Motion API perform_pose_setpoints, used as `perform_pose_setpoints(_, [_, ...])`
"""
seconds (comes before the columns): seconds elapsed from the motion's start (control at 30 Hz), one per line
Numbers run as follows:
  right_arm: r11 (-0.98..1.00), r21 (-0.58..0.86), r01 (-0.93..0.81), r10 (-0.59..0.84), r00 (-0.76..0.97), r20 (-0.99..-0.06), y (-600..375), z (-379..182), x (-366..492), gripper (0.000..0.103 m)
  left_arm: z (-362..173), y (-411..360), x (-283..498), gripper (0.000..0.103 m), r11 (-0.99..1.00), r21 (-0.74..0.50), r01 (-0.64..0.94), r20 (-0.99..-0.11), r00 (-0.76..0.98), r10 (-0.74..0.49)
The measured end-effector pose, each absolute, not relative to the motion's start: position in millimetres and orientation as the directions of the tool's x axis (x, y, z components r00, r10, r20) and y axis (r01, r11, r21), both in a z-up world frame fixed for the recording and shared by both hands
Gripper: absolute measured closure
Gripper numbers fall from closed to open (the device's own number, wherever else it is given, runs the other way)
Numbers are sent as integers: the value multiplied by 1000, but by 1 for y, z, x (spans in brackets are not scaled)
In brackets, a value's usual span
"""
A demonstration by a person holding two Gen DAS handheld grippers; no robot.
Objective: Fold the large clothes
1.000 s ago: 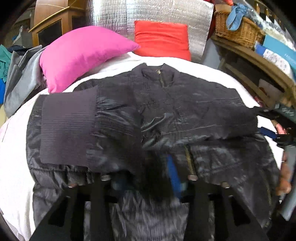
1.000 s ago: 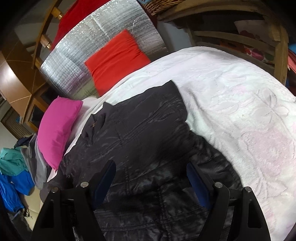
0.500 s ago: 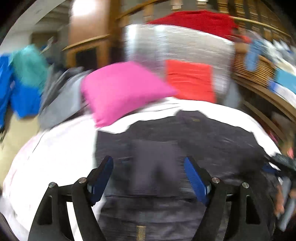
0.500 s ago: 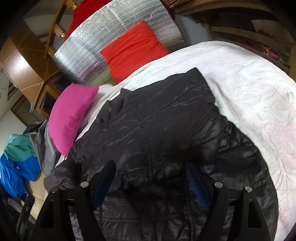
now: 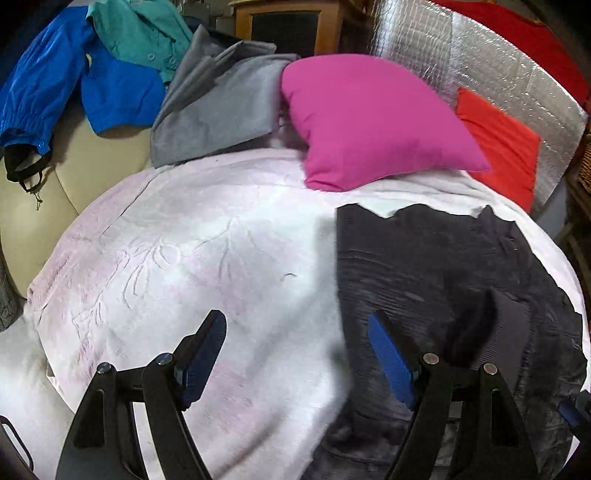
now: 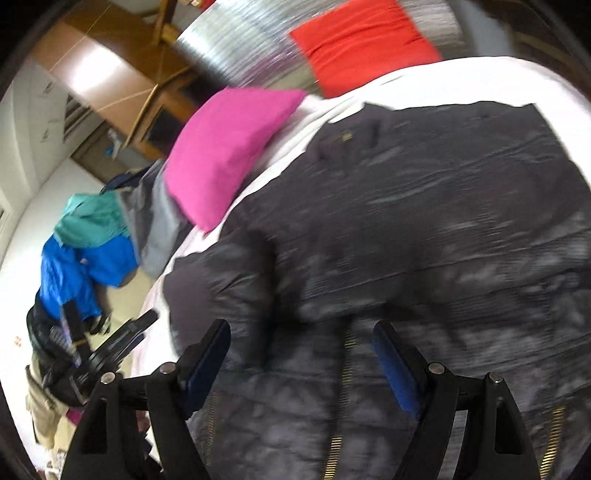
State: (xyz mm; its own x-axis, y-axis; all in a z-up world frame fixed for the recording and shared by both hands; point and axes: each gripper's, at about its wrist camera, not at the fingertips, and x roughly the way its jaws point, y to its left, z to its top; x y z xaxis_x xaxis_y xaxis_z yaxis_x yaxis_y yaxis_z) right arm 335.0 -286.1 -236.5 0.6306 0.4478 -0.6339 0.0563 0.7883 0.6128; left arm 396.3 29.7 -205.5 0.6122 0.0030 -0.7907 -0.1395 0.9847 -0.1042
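Observation:
A black quilted jacket (image 5: 443, 266) lies folded on the white blanket (image 5: 203, 240), its grey ribbed cuff (image 5: 513, 332) on top. My left gripper (image 5: 295, 321) is open and holds nothing. It hangs over the jacket's left edge, with its left finger above bare blanket and its right finger above the fabric. In the right wrist view the jacket (image 6: 424, 221) fills the frame, blurred, its brass zip running down the front. My right gripper (image 6: 301, 328) is open just above the jacket's lower part, with nothing gripped.
A pink pillow (image 5: 369, 122) and a red pillow (image 5: 498, 140) lean at the head of the bed against a silver foil sheet (image 5: 480, 55). Grey (image 5: 221, 103), blue (image 5: 110, 85) and teal (image 5: 140, 33) clothes lie piled on a beige seat (image 5: 92, 158) to the left.
My left gripper has let go of the jacket fabric, opened, and swung left to the jacket's edge. My right gripper stayed open and swung left across the jacket, rolling.

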Motion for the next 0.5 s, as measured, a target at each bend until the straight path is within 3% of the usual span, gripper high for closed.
perform_pose_setpoints(0.37, [772, 635, 0, 521, 572, -633, -234, -245, 364, 19, -226, 73, 413, 23, 968, -148, -204, -850, 526, -19])
perform_pose_setpoints(0.5, [850, 522, -76, 466, 572, -675, -195, -235, 374, 18, -236, 74, 419, 23, 964, -153, -218, -872, 489, -28])
